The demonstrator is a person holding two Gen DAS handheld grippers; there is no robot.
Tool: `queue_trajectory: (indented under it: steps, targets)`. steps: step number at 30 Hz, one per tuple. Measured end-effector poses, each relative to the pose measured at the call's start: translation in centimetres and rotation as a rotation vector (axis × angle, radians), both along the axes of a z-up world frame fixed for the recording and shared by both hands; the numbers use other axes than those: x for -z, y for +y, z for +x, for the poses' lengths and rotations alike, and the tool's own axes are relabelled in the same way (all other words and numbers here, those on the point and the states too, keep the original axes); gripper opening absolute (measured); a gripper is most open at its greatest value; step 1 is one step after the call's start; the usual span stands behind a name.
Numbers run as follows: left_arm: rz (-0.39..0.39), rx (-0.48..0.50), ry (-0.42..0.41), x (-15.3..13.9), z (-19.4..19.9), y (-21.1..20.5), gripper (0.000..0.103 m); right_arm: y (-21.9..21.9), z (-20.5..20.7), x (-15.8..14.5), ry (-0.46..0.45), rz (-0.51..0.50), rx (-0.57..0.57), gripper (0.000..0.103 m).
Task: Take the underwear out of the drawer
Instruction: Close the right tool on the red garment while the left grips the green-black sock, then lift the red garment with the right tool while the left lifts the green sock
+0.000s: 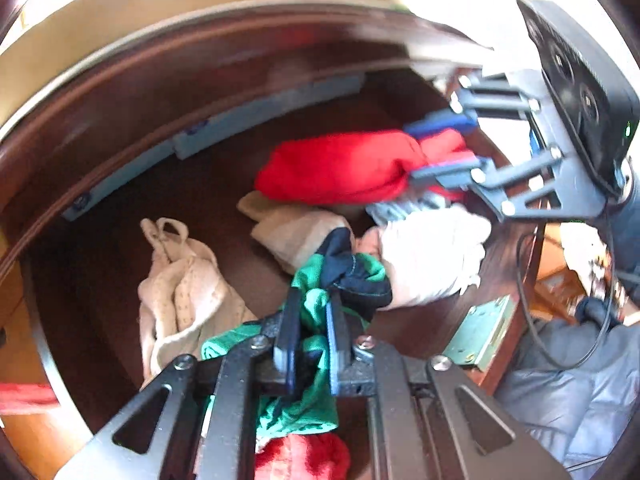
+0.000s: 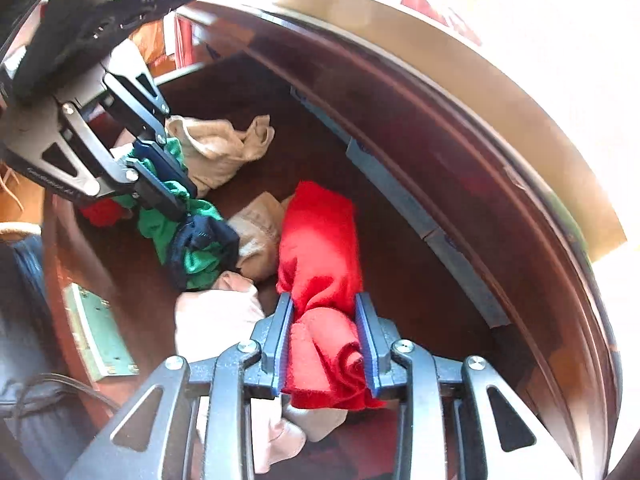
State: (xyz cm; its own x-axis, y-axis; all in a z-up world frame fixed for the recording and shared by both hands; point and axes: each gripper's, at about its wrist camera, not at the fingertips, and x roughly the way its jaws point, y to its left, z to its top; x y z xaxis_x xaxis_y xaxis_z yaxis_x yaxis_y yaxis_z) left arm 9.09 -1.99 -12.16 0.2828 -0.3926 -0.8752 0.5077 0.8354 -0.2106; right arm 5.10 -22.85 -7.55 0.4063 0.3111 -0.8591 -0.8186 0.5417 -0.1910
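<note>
Both views look down into an open dark-wood drawer [image 2: 400, 240] that serves as landmark; loose garments lie heaped on its floor, so each gripper descends at a steep angle to pinch one piece free of the pile. The left gripper [image 1: 312, 300] is clenched on a green and navy underwear piece [image 1: 344, 276] near the drawer's front edge, just beside the brass lock plate [image 1: 480, 332]; the cloth bunches between and spills past the closed fingers. The right gripper [image 2: 324, 304], nearer the drawer's back wall, grasps a rolled red garment [image 2: 320, 240], its jaws held moderately apart by the roll's thickness. Beige pieces [image 1: 180, 280] and a pale pink piece [image 2: 216, 316] rest unheld on the drawer floor. Neither gripped garment appears clear of the drawer yet.
</note>
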Motion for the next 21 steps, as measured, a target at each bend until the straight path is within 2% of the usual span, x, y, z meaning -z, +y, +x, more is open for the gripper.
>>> queue_trajectory:
  steps: [5, 10, 18, 21]
  targets:
    - [-0.064, -0.087, -0.049, -1.4, -1.4, 2.3, 0.007, -1.3, -0.5, -0.6, 0.007, 0.058, 0.039, 0.032]
    - [-0.066, -0.139, -0.098, -2.4, -2.2, 2.6, 0.007, -2.2, -1.1, -0.3, 0.037, 0.107, 0.073, 0.032]
    - [-0.137, -0.25, -0.176, -3.8, -4.4, 4.8, 0.007, -3.0, -2.1, -0.9, 0.016, 0.212, 0.12, 0.031]
    - [-0.153, -0.281, -0.201, -4.0, -4.9, 5.3, 0.007, -2.4, -2.1, -0.1, 0.01, 0.254, 0.144, 0.031]
